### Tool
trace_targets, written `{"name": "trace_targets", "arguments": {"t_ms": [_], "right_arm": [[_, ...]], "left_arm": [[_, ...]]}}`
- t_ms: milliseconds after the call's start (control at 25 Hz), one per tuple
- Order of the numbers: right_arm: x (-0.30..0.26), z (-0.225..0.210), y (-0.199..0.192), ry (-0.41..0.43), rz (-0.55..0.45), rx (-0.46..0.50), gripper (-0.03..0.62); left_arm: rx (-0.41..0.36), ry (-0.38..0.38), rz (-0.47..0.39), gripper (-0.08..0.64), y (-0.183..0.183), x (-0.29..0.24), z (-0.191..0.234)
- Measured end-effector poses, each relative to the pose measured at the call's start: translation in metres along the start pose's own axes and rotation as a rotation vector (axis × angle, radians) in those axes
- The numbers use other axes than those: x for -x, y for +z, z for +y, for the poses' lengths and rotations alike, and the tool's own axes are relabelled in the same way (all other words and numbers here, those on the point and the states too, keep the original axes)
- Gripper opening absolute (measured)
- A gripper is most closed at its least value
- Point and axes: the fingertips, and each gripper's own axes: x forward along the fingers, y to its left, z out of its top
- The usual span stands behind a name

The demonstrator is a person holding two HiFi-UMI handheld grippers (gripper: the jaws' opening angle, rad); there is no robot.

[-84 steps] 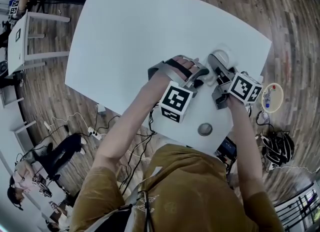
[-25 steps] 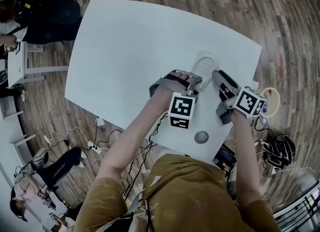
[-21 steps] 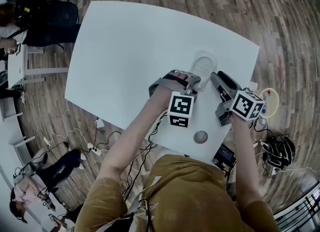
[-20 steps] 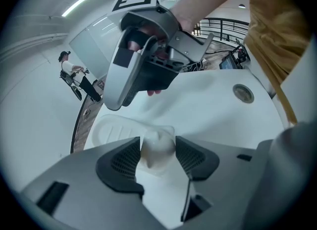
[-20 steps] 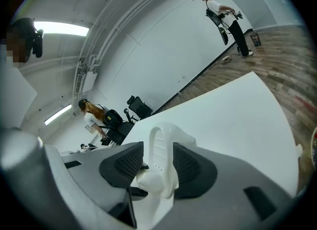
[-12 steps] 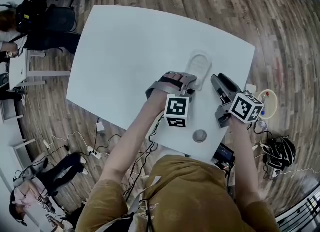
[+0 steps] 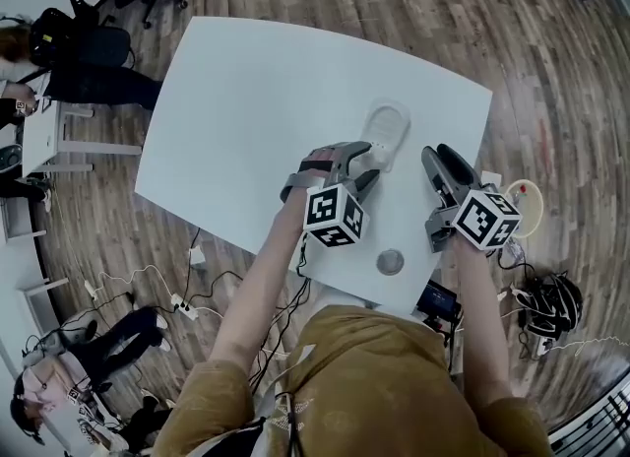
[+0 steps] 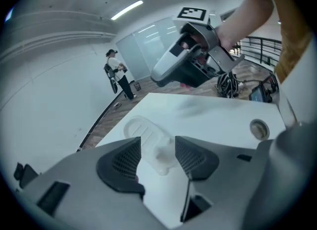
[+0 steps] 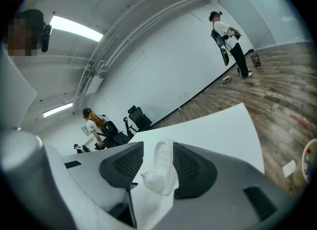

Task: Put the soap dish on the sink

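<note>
While flat on bench (image 7: 256,100), soap dish (image 7: 386,128): white, ribbed oval.
left tongs (image 7: 365,165): parted, empty, at its end.
right tongs (image 7: 434,158): parted, empty.

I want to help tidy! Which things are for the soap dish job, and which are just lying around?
For the job: soap dish; left tongs; right tongs; white table it lies on.

Just lying about: round plug set in the table; yellow plate and dark helmet, both down beside the table.

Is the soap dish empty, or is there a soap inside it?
Empty. The left gripper view shows the bare ridged floor of the soap dish, which lies flat on the table.
</note>
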Motion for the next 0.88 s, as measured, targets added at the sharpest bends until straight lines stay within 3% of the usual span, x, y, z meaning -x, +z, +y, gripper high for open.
{"name": "trace_targets", "arguments": {"t_ms": [160,280,440,600,760,880], "right_arm": [[0.014,0.009,0.01,-0.016,-0.015,0.113,0.195],[0.025,0.019,0.021,-0.005,-0.051,0.147,0.195],[0.054,0.031,0.032,-0.011,-0.094,0.193,0.195],[0.087,0.046,0.057,-0.035,-0.165,0.288,0.195],[0.107,0.056,0.07,-0.062,-0.214,0.372,0.195],[0.124,0.056,0.078,-0.079,-0.25,0.405,0.195]], "left_arm": [[0.224,0.083,-0.105,0.195,0.021,0.02,0.014],[0.28,0.175,-0.155,0.168,0.037,0.037,0.024],[0.401,0.233,-0.228,0.129,0.062,0.065,0.023],[0.467,0.329,-0.315,0.103,0.089,0.094,0.032],[0.634,0.385,-0.421,0.056,0.094,0.122,0.047],[0.684,0.441,-0.448,0.009,0.099,0.139,0.053]]}}
